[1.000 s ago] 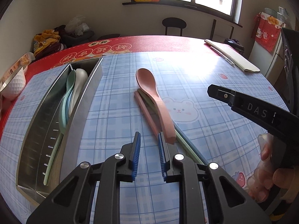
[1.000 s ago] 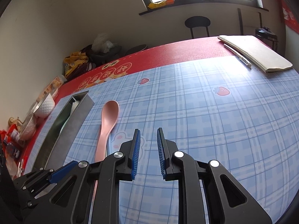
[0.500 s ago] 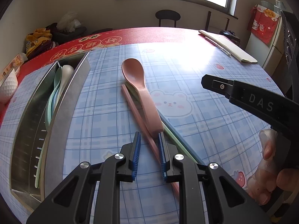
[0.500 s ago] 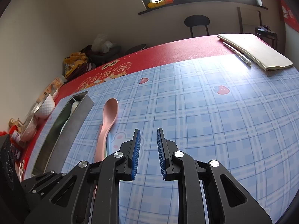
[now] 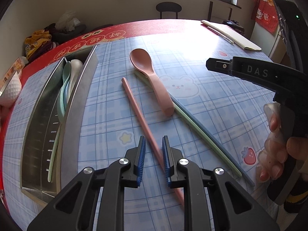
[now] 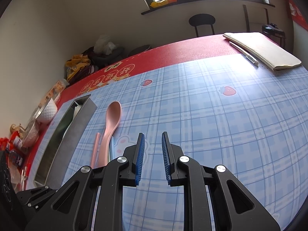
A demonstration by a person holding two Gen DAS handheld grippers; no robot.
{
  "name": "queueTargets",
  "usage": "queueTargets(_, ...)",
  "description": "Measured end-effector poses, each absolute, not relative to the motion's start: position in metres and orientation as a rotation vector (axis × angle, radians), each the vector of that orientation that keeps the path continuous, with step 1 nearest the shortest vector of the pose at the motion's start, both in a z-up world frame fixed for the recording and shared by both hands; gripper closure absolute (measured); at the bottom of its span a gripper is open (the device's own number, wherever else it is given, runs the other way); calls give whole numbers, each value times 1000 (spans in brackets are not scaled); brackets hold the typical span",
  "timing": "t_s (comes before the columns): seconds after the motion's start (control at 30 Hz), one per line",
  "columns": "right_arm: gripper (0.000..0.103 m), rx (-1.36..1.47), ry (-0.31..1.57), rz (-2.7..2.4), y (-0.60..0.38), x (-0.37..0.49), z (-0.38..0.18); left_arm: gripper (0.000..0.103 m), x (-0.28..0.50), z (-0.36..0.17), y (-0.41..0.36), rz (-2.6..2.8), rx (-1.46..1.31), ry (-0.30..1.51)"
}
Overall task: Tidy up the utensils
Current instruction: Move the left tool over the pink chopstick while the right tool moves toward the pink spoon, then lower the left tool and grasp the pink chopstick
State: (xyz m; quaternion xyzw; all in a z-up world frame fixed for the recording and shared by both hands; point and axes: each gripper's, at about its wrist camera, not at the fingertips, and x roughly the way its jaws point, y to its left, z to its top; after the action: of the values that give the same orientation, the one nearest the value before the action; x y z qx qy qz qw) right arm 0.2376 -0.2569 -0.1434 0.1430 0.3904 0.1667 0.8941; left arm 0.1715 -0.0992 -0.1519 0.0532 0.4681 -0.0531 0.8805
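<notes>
Left wrist view shows the left gripper (image 5: 153, 154) lower and closer over the pink chopstick (image 5: 138, 113) than a second ago; the stick now runs between its jaws, which stand slightly apart and do not yet pinch it. That puts the pick-up within reach, and closing on the stick looks like the next step. The pink spoon (image 5: 149, 75) lies just beside it toward the tabletop's middle, its handle resting across a green chopstick (image 5: 202, 132) and a blue one. The metal tray (image 5: 38, 127) near the left edge already holds pale spoons. The right gripper (image 6: 153, 154) has not moved; its jaws stand slightly apart over bare blue cloth, holding nothing.
</notes>
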Motion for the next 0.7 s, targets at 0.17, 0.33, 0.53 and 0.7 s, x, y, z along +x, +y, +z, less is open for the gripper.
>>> queueTargets(0.17, 84, 300, 811, 346, -257, 238, -143, 85, 175, -153, -100, -82, 115, 950)
queueTargets(0.33, 84, 301, 811, 345, -257, 237, -144, 79, 184, -153, -100, -54, 101, 939)
queueTargets(0.53, 84, 301, 811, 344, -257, 237, -144, 70, 188, -155, -94, -36, 66, 914)
queueTargets(0.7, 84, 296, 809, 345, -257, 237, -144, 70, 187, -155, -94, -39, 66, 909)
